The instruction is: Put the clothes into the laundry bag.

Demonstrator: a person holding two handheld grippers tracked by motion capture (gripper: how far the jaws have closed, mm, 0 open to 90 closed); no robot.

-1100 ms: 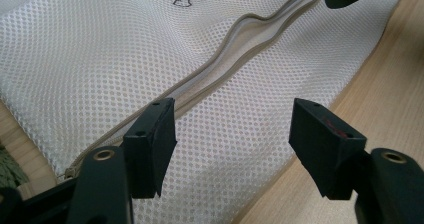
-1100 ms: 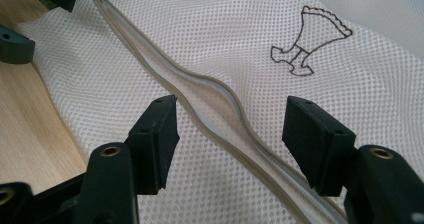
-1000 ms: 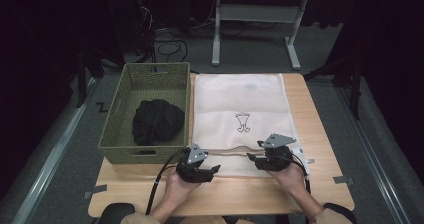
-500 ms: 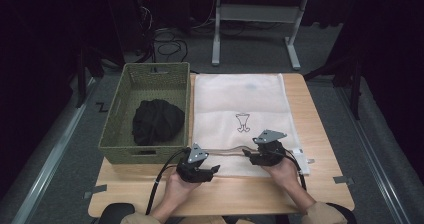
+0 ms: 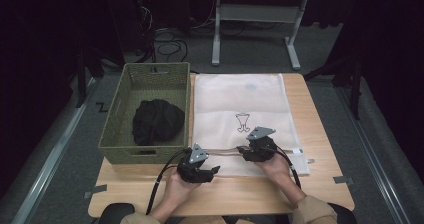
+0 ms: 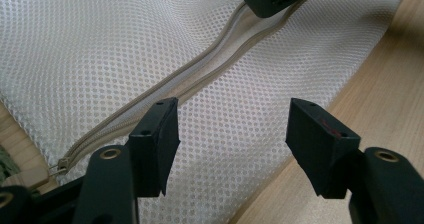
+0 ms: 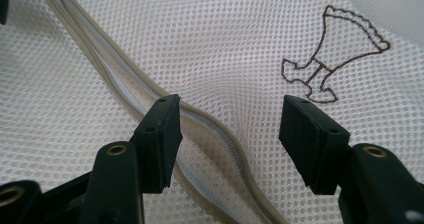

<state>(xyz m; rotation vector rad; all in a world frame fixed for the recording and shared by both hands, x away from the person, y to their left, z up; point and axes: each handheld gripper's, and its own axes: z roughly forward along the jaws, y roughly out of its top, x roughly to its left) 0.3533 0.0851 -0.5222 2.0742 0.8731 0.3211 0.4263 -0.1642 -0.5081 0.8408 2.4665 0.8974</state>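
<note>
Both sets of jaws stand spread with nothing pinched. The right gripper straddles the gaping zipper low in its own view, the printed emblem at upper right. The left gripper hovers over mesh just below the zipper line, whose pull tab sits at the lower left edge.

To open the bag well, I'd say each gripper should catch one lip of the slit rather than both layers, then lift apart gently.

From above, the mesh laundry bag lies mid-frame on the table, beside the basket holding a dark garment. Both hands come in low from the bottom edge, wrists flat, pointing toward the bag's near hem.
</note>
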